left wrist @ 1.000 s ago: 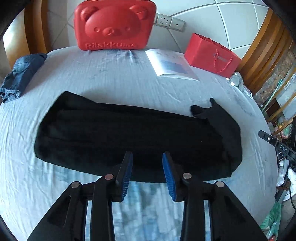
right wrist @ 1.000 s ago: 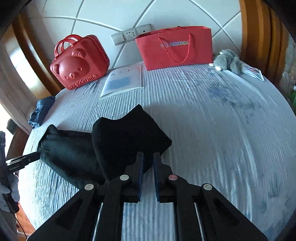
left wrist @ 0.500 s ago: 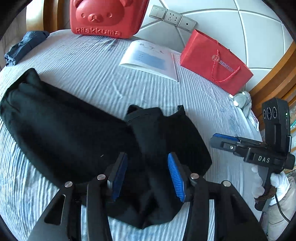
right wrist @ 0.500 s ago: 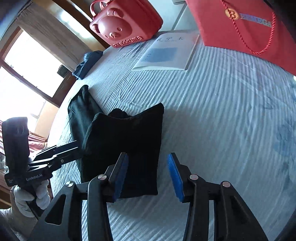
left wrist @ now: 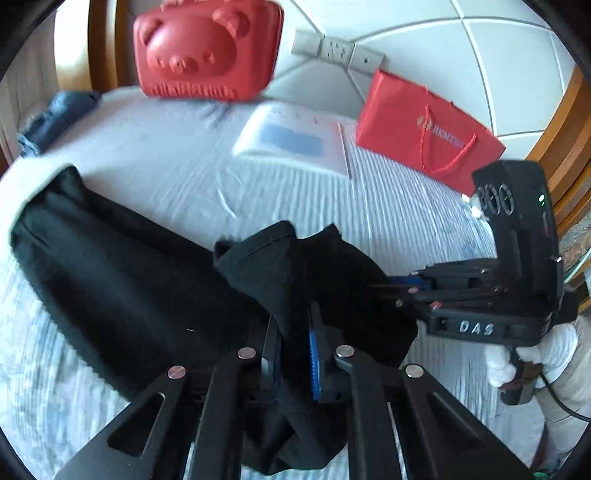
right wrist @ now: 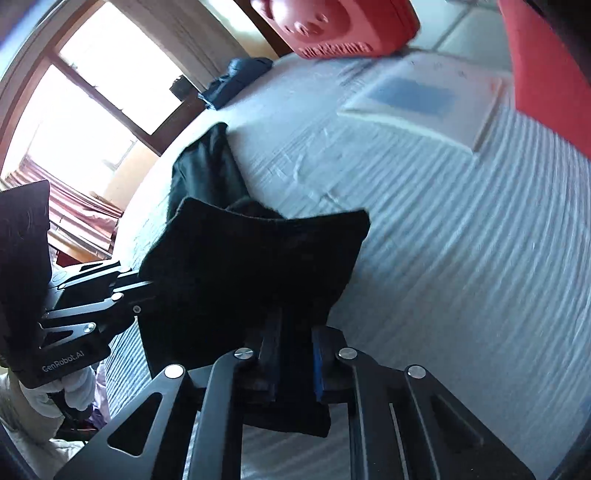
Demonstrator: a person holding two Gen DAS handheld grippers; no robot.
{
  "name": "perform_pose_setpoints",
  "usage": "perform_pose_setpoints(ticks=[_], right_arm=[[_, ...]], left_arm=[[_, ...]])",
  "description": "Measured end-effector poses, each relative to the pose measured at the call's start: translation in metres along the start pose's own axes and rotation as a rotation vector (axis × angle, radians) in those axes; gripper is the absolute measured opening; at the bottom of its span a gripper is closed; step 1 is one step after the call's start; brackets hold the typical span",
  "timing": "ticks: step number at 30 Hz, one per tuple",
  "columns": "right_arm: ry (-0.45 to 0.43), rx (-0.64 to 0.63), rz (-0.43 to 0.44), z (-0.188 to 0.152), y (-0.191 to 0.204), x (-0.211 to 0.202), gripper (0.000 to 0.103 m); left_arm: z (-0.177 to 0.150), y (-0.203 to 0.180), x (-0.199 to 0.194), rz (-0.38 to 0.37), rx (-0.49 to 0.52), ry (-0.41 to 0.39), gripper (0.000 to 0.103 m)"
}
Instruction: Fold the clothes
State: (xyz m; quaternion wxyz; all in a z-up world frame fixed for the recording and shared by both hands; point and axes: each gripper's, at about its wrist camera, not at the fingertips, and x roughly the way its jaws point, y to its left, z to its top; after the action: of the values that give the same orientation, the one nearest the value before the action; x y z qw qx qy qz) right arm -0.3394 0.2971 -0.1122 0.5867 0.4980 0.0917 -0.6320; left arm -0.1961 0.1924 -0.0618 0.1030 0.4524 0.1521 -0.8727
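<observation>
Now your black garment (left wrist: pixel 122 291) lies across the near part of the bed (left wrist: pixel 369 206), one end folded up. Your left tool (left wrist: pixel 293 343) is closing with that raised fabric between its pads; your right tool (right wrist: pixel 293 349) is closing on the same fold. Behind, at the bed's far edge, stand a red bear case (left wrist: pixel 207 48), a booklet (left wrist: pixel 295 138) and a red bag (left wrist: pixel 428 129).

Red bear case (right wrist: pixel 332 26) cut off by top edge, blurred.

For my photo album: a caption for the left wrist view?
Both tools closing on a black garment on the bed.
</observation>
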Motion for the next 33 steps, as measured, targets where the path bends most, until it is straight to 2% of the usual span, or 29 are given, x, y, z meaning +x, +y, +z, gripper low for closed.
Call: perform_pose_setpoints(ticks=[3, 5, 10, 14, 17, 18, 20, 24, 27, 30, 33], right_arm=[[-0.05, -0.099, 0.004, 0.027, 0.034, -0.014, 0.01], [-0.084, -0.16, 0.002, 0.051, 0.06, -0.015, 0.01], [-0.16, -0.257, 0.003, 0.114, 0.119, 0.009, 0.01], [-0.185, -0.3, -0.021, 0.16, 0.156, 0.049, 0.01], [-0.182, -0.262, -0.033, 0.187, 0.17, 0.087, 0.01], [-0.177, -0.236, -0.027, 0.191, 0.171, 0.095, 0.01], [-0.136, -0.195, -0.035, 0.194, 0.169, 0.113, 0.01], [-0.007, -0.099, -0.132, 0.189, 0.15, 0.154, 0.011], [0.006, -0.001, -0.179, 0.176, 0.139, 0.158, 0.011], [-0.035, 0.106, -0.226, 0.147, 0.136, 0.139, 0.013], [-0.054, 0.217, -0.285, 0.107, 0.133, 0.117, 0.018]], left_arm=[[0.006, 0.019, -0.031, 0.025, -0.01, -0.068, 0.01], [0.013, 0.038, -0.047, 0.067, -0.013, -0.112, 0.01], [0.035, 0.116, -0.074, 0.156, -0.076, -0.196, 0.01], [0.052, 0.192, -0.068, 0.204, -0.098, -0.237, 0.01], [0.06, 0.254, -0.048, 0.206, -0.113, -0.222, 0.01], [0.06, 0.273, -0.037, 0.185, -0.126, -0.189, 0.01], [0.054, 0.307, -0.014, 0.14, -0.149, -0.11, 0.012], [0.038, 0.346, 0.025, 0.034, -0.161, 0.007, 0.016], [0.041, 0.352, 0.022, -0.027, -0.117, 0.017, 0.035], [0.051, 0.351, 0.003, -0.08, -0.058, 0.023, 0.038], [0.059, 0.348, -0.03, -0.079, 0.005, -0.03, 0.045]])
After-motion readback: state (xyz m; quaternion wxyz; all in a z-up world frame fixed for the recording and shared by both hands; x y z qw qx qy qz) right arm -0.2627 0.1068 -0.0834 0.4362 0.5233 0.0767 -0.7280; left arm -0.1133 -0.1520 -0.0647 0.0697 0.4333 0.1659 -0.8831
